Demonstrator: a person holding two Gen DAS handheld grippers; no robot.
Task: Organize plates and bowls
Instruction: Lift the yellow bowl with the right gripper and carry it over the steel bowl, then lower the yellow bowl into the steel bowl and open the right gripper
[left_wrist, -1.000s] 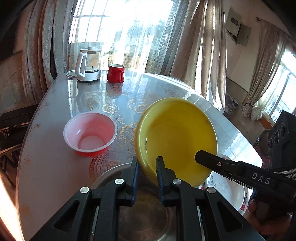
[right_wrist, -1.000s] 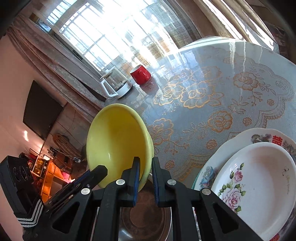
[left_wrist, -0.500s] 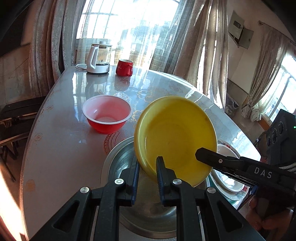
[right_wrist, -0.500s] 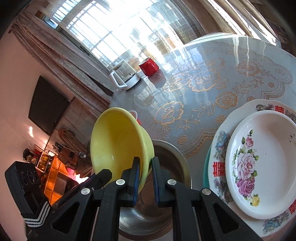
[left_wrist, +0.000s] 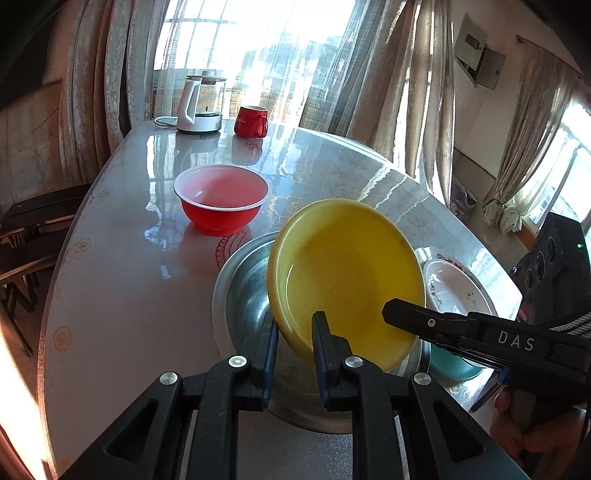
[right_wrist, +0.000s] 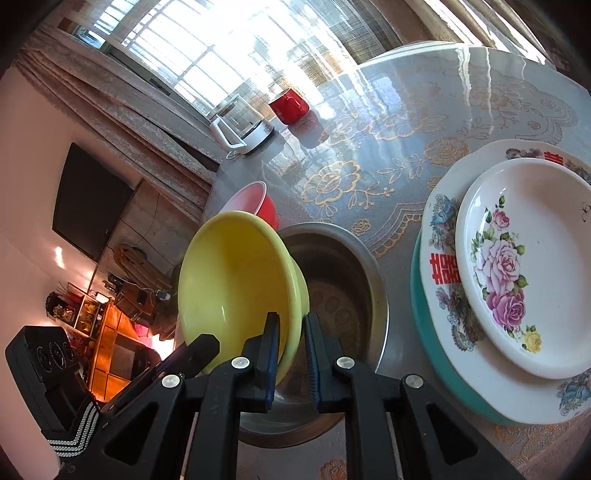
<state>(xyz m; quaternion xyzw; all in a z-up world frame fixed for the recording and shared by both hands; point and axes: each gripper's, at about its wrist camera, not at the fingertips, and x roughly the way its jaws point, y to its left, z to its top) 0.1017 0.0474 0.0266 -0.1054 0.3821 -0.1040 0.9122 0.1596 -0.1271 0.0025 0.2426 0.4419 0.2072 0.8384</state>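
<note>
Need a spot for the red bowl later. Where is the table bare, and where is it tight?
Bare: the stretch between the red bowl, the kettle and the mug, and the table's left side. Crowded: the metal basin, yellow bowl and plate stack sit close together.

Strong daylight pours through the window (left_wrist: 258, 55), blown out white behind the kettle (left_wrist: 199, 105). Glare streaks the table (right_wrist: 424, 110) below it. Fisheye bending and dark corners frame both views.
</note>
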